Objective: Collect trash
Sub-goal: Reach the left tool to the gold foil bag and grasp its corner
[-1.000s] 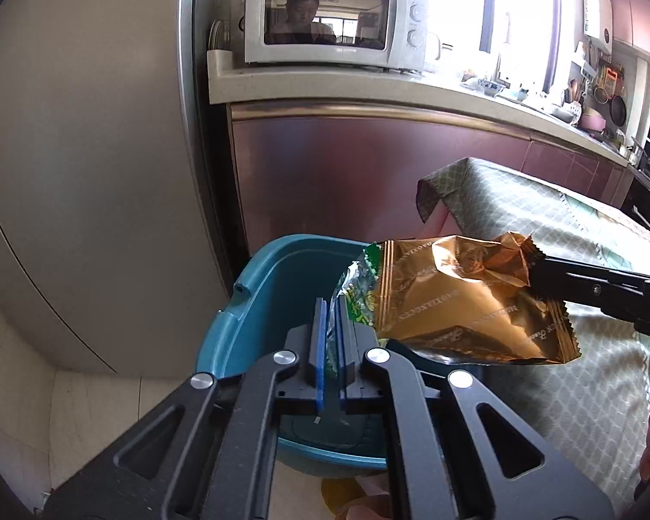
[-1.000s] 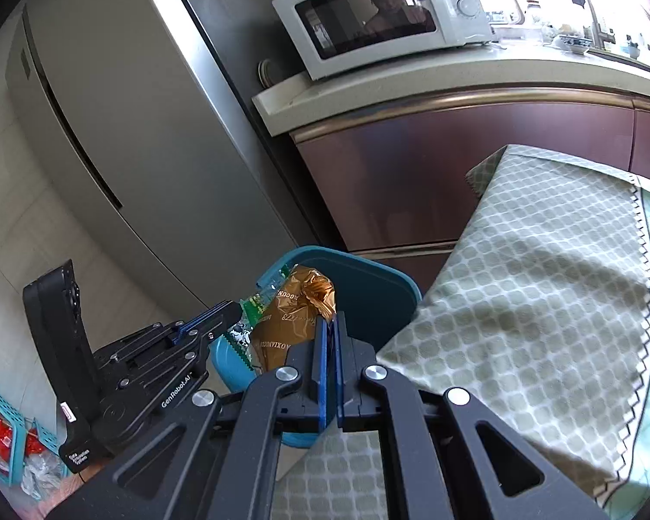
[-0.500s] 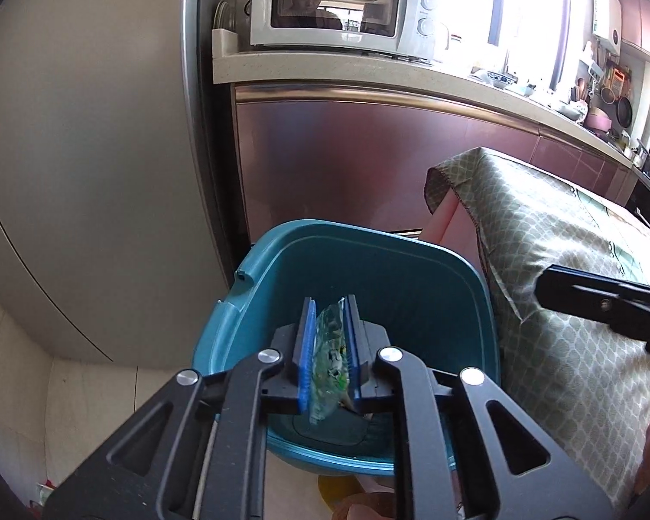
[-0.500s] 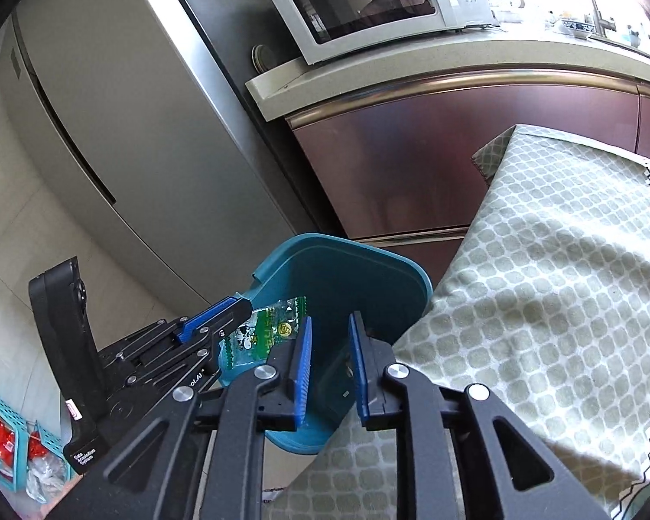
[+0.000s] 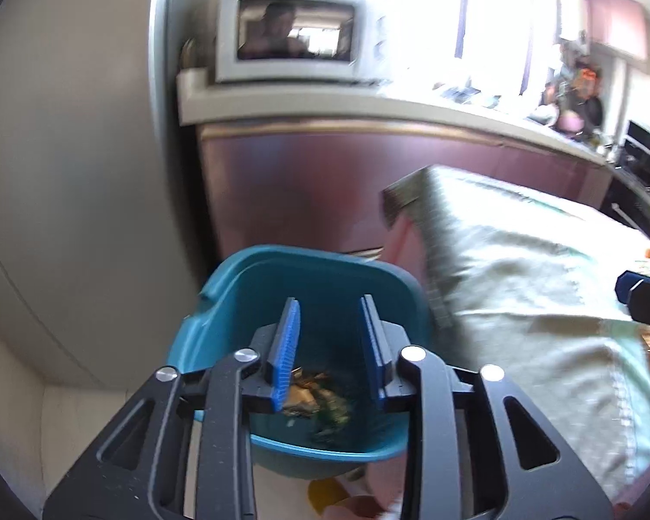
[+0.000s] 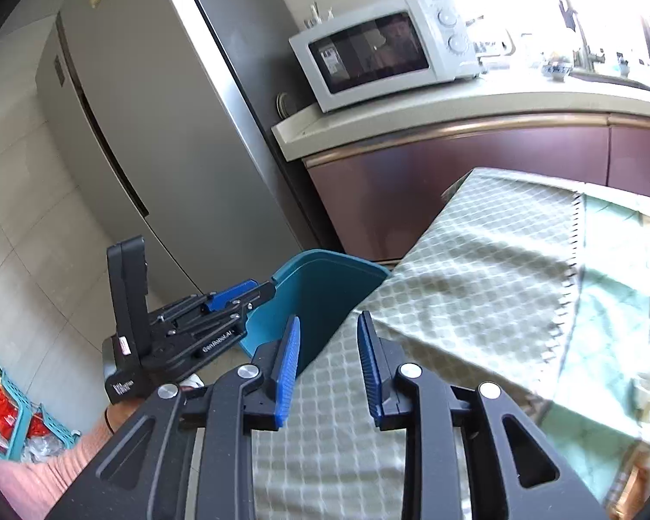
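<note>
A teal trash bin [image 5: 221, 303] stands on the floor beside the cloth-covered table. My left gripper [image 5: 330, 305] hovers over the bin's mouth, its jaws opening with nothing between them. Down in the bin lie a gold wrapper [image 5: 305, 385] and a green wrapper [image 5: 336, 416]. In the right wrist view the bin [image 6: 320, 286] shows past the table edge, and the left gripper [image 6: 264, 291] reaches over its rim. My right gripper [image 6: 328, 325] is above the table's corner, jaws opening and empty. Its tip also shows at the right edge of the left wrist view [image 5: 628, 288].
A grey fridge [image 6: 151, 130] stands left of the bin. Behind it is a maroon cabinet [image 6: 455, 173] with a white microwave [image 6: 381, 50] on its counter. A checked green tablecloth [image 6: 498, 268] hangs over the table. A teal crate [image 6: 8, 416] with red packets sits on the floor, lower left.
Both grippers let go of their wrappers, gold and green, which now lie in the bin. The jaws have spread apart. My right gripper has drawn back over the table.
</note>
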Motion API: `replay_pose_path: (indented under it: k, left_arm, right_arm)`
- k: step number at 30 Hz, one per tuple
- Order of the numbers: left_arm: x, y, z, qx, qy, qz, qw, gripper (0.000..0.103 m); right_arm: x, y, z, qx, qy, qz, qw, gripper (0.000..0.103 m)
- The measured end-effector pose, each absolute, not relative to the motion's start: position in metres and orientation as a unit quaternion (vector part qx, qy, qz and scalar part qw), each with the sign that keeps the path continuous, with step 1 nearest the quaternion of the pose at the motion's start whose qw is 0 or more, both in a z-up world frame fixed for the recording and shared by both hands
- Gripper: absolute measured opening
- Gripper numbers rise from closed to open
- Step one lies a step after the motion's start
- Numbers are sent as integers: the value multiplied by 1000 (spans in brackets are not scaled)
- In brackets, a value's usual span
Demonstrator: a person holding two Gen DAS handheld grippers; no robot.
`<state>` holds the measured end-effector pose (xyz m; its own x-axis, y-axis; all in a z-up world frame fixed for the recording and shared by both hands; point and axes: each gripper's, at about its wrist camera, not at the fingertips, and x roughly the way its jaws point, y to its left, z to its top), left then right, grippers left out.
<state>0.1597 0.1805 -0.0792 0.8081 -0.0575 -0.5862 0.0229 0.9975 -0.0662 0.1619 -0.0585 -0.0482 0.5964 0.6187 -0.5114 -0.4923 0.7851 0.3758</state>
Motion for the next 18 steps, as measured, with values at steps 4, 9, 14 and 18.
replay_pose_path:
  k: [4,9,14,18]
  left_arm:
    - [136,142,-58,-13,281,-78,957,38]
    - [107,84,-47,0,271,-175,947,43]
    - [84,24,-52,12,286,-261,922,45]
    - [73,-14,-63,25,303,-304,903,47]
  right_arm:
    - [134,-96,-39,99,295,283,907,31]
    - [102,-162,-34,117,273,221,929,36]
    - [67,-241,-29,134,253,119,951,40]
    - [45,-301,-29,147,237,37,960,44]
